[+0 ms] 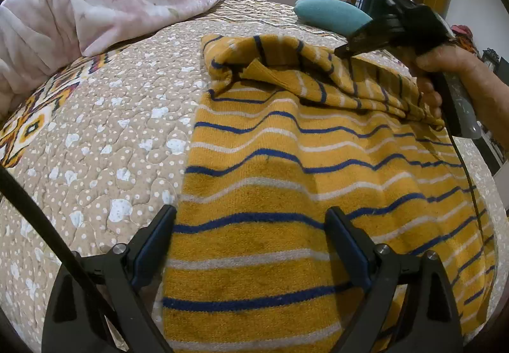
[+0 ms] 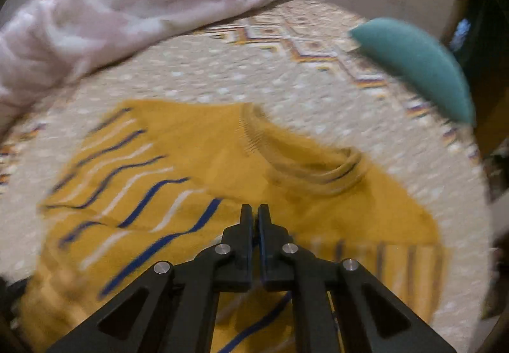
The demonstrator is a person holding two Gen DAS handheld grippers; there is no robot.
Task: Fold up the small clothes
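Bed: my flat work surface. Sweater lies spread on it, one side partly turned over for folding. My left gripper is released, straddling the hem; my right gripper is clenched at that fold, cloth between its tips uncertain.

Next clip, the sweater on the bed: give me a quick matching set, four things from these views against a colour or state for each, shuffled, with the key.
Things:
1. left gripper
2. right gripper
3. sweater
4. cushion

Colours or states:
A. teal, lying at the far side of the bed
B. jaws wide apart, over the striped hem
C. mustard yellow with blue and white stripes, one part folded over
D. jaws shut, tips at the sweater

Pairs: 1-B, 2-D, 3-C, 4-A
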